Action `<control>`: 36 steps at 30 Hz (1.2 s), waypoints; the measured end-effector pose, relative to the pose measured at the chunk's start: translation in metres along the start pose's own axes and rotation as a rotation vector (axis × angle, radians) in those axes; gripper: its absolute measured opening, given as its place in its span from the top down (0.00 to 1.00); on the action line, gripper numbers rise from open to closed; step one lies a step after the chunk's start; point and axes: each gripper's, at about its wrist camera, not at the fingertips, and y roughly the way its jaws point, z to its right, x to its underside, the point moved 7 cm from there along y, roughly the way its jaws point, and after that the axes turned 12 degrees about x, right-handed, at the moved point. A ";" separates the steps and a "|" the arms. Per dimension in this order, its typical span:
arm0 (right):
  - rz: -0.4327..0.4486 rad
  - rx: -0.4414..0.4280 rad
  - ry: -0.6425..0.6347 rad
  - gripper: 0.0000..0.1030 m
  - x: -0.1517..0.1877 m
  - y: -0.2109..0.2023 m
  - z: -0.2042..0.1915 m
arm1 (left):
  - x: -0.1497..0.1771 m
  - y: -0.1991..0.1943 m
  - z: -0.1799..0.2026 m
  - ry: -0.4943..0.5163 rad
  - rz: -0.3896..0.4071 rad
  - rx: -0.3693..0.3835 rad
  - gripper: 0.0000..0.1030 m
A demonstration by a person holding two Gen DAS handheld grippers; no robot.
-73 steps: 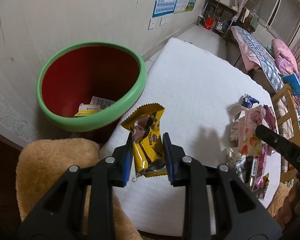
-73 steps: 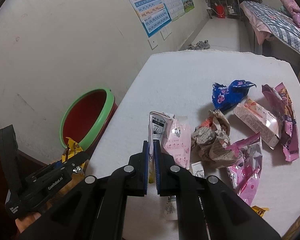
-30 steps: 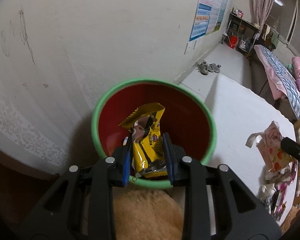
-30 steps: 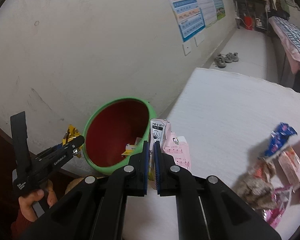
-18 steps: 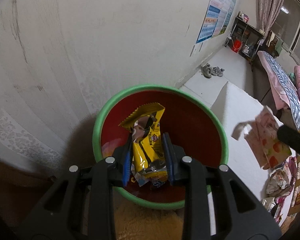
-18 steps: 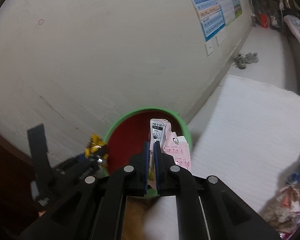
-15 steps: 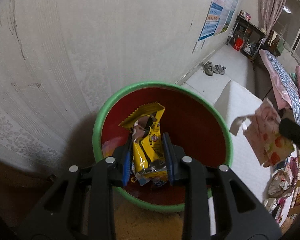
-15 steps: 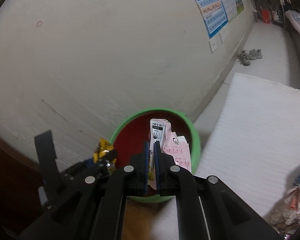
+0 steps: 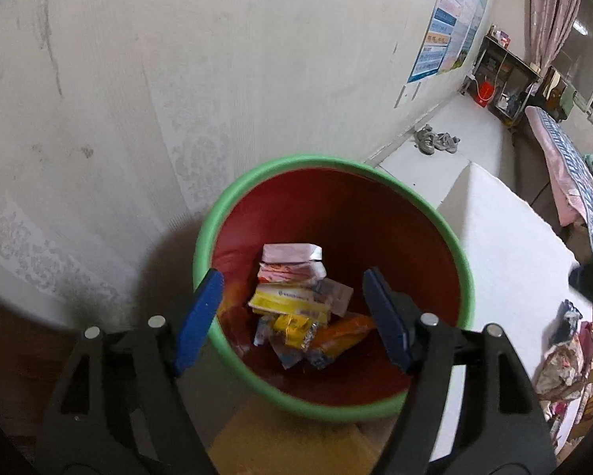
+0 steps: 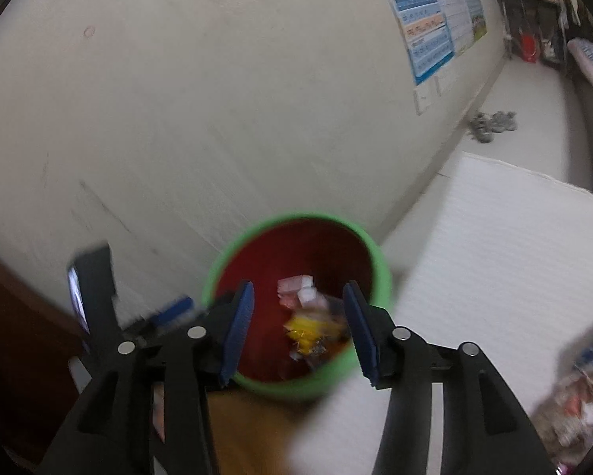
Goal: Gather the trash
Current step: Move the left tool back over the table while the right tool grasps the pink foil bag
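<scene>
Over red bin (image 9: 423, 237): wrappers (image 9: 292, 297), labels perhaps unreadable.

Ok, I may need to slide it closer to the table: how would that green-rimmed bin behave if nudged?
The bin probably slides easily: it looks like light plastic, holding only wrappers. Tall, so a push at the rim might tip it; nudge low.

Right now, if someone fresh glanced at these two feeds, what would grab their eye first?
The red bin with its bright green rim, against the pale wall, fills the centre of both views, with a heap of wrappers at its bottom. Both the left hand-held gripper and the right hand-held gripper hang open and empty above it. More trash lies on the white table to the right.
</scene>
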 end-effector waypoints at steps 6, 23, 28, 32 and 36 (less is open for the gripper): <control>-0.029 0.132 0.066 0.54 0.070 -0.040 0.076 | 0.035 -0.010 0.040 0.040 -0.031 0.035 0.32; -0.236 0.325 0.422 0.75 0.201 -0.062 0.254 | 0.133 -0.004 0.237 0.377 -0.205 0.252 0.32; -0.067 0.324 0.439 0.77 0.181 -0.095 0.257 | 0.140 0.005 0.280 0.446 -0.234 0.309 0.29; 0.003 0.343 0.470 0.77 0.178 -0.117 0.266 | 0.148 0.024 0.313 0.472 -0.269 0.333 0.21; 0.028 0.355 0.531 0.76 0.185 -0.130 0.283 | 0.160 0.049 0.341 0.520 -0.339 0.340 0.21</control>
